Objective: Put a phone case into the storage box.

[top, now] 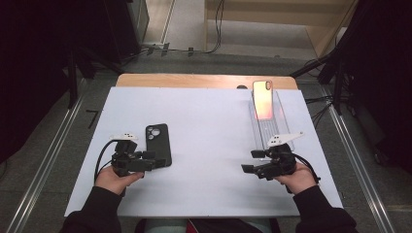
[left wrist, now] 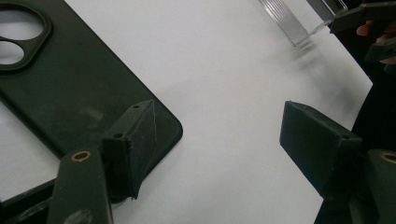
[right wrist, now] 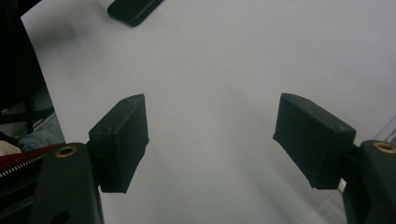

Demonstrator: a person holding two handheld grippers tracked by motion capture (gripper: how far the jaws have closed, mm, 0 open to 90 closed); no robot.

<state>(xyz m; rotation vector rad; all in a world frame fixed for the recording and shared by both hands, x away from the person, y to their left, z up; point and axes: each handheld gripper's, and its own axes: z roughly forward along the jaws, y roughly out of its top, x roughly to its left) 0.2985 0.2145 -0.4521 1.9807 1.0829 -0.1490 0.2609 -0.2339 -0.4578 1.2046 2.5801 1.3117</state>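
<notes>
A black phone case [top: 158,144] lies flat on the white tabletop [top: 209,131] at the left, its camera cutout toward the far side. My left gripper [top: 153,161] sits at the case's near end, jaws pointing right. In the left gripper view it [left wrist: 219,126] is open, one jaw over the case's [left wrist: 70,88] corner and bare table between the jaws. At the right, a pink-orange phone [top: 263,99] rests in a clear ribbed tray [top: 272,128]. My right gripper [top: 250,161] hovers just near of the tray, pointing left, open [right wrist: 210,121] over bare table.
The table's wooden far edge [top: 204,80] borders a floor with cables [top: 214,29] and metal rails [top: 359,160] on both sides. Dark equipment [top: 43,58] stands at the far left and right. The right gripper view catches the case's end [right wrist: 133,9] far off.
</notes>
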